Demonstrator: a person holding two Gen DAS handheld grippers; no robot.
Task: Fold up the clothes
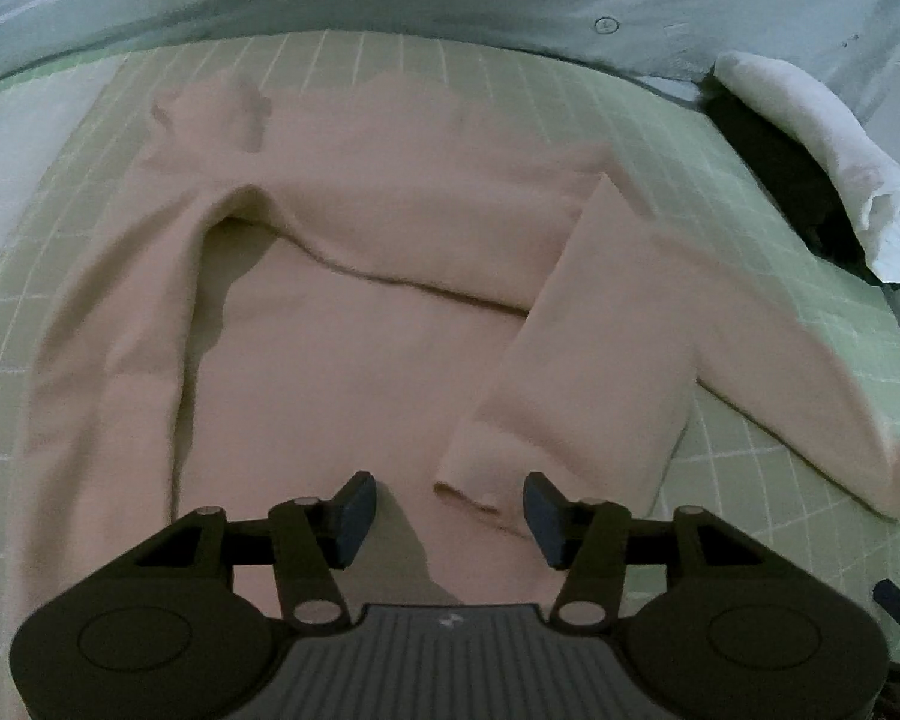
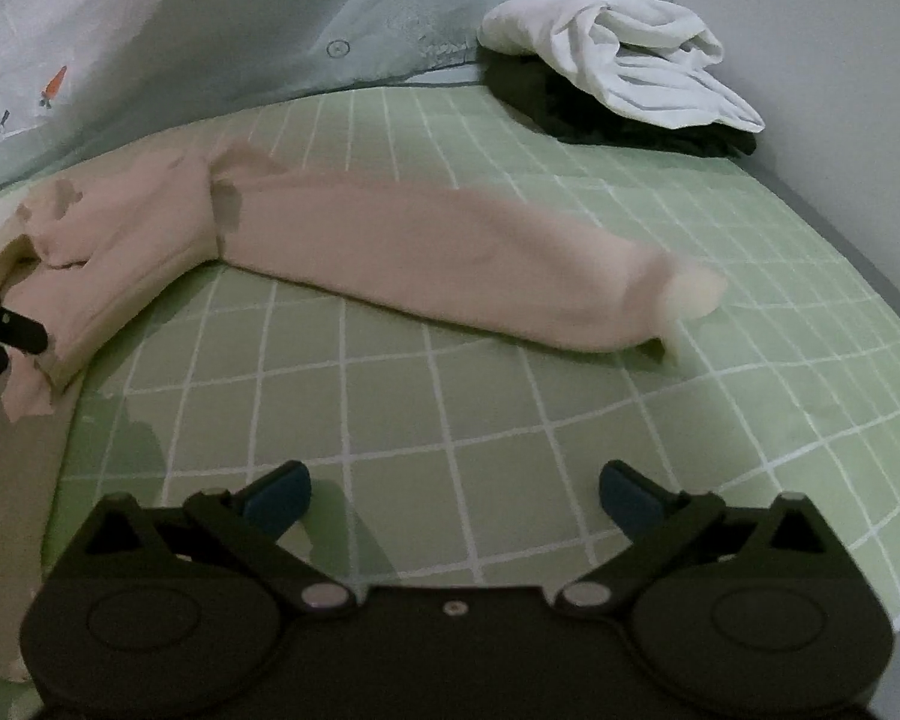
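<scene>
A pale pink long-sleeved top [image 1: 354, 252] lies spread on a green checked bed sheet [image 1: 768, 240]. One sleeve is folded in across the body, its cuff [image 1: 468, 480] lying just ahead of my left gripper [image 1: 447, 516], which is open and empty above the hem. In the right wrist view the other sleeve [image 2: 450, 264] stretches flat to the right, its cuff [image 2: 690, 294] far ahead. My right gripper [image 2: 453, 492] is open and empty over bare sheet [image 2: 510, 420].
A white garment [image 2: 624, 72] lies crumpled on a dark garment [image 2: 546, 108] at the far right corner. A light blue printed quilt [image 2: 210, 36] banks along the far side. A grey wall [image 2: 840, 60] borders the bed on the right.
</scene>
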